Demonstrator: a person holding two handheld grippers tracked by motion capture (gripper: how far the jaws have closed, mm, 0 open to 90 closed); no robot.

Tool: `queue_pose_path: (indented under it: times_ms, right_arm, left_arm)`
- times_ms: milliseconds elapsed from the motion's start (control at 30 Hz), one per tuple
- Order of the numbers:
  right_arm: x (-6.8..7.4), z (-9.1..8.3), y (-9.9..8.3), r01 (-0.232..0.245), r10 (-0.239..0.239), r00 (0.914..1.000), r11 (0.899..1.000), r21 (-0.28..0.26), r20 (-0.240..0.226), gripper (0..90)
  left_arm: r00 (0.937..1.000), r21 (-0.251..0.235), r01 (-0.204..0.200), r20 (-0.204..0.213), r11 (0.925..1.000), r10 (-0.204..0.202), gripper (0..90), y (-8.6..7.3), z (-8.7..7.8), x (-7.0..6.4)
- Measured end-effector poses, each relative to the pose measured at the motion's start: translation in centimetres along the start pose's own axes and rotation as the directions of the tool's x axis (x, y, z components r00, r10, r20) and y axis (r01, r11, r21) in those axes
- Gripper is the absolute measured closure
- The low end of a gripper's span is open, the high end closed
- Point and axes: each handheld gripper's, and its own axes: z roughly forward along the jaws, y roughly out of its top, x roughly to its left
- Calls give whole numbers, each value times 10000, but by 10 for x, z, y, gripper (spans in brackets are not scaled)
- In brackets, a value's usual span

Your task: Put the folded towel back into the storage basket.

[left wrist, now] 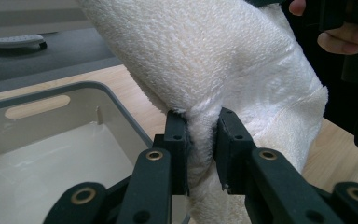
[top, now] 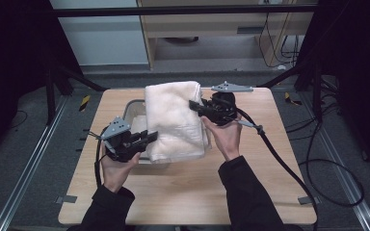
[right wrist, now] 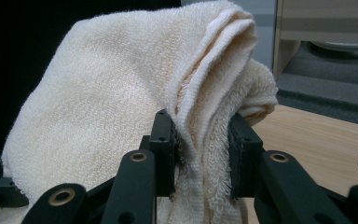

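A folded cream towel [top: 173, 120] hangs in the air over a grey plastic bin [top: 134, 108] on the wooden table [top: 188, 192]. My left gripper [top: 150, 137] is shut on the towel's near left edge; in the left gripper view the towel [left wrist: 223, 60] bulges between the two black jaws of the left gripper [left wrist: 201, 140]. My right gripper [top: 195, 107] is shut on the towel's far right edge. In the right gripper view the folded layers of the towel [right wrist: 121, 102] are pinched by the right gripper [right wrist: 200, 140].
The bin's pale inside [left wrist: 51, 163] lies below and left of the towel, with a slot handle [left wrist: 37, 106] in its far wall. Cables [top: 279, 154] trail off the table's right side. Metal frame rails [top: 29, 163] flank the table. A shelf unit [top: 212, 29] stands behind.
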Motion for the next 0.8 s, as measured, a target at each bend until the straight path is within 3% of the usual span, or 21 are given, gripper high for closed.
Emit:
queue_pose_path:
  times_ms: [500,800]
  right_arm:
    - [19,25,10,206,-206,9996,9998,-28,-187,680]
    - [30,45,10,252,-251,9991,9997,34,-333,681]
  left_arm:
    - [9986,-170,195,-482,9997,-203,757,-3,-18,21]
    - [9957,-274,511,-764,9983,-530,756,-8,-29,35]
